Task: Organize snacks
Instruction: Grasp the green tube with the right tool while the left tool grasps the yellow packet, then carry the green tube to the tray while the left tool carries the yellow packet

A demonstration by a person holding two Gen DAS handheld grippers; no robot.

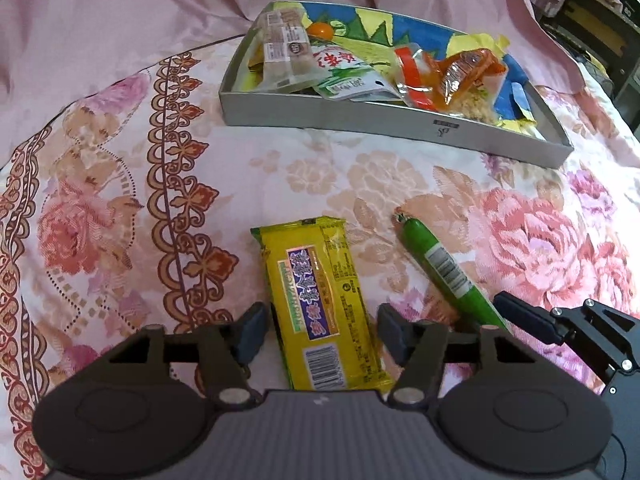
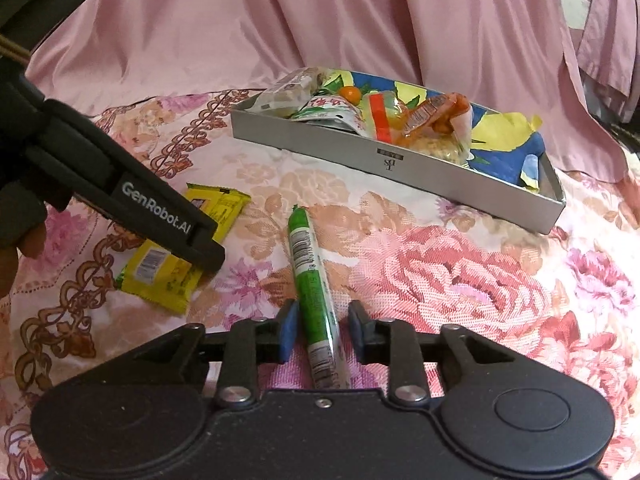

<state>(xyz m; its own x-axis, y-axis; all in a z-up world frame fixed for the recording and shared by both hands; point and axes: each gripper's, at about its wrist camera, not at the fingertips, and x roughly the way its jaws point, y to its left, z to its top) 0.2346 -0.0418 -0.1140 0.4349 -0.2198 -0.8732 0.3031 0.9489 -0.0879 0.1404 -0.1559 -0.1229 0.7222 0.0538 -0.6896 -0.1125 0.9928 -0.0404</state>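
Observation:
A yellow snack packet point(image 1: 320, 312) lies flat on the floral bedspread, its near half between the fingers of my left gripper point(image 1: 322, 332). The pads stand just off its edges, so that gripper is open. To its right lies a green sausage stick point(image 1: 444, 268). In the right wrist view this green stick point(image 2: 316, 292) runs lengthwise between the pads of my right gripper point(image 2: 324, 334), with a gap on each side; this gripper is open too. The yellow packet point(image 2: 168, 272) shows at the left, partly under a left gripper finger point(image 2: 200, 244).
A grey tray point(image 1: 360, 116) point(image 2: 340, 144) holding several snack packets sits on the bed beyond both items. Draped pink cloth point(image 2: 320, 20) rises behind it. Dark furniture point(image 1: 600, 40) stands at the far right. A hand point(image 2: 20, 252) holds the left gripper.

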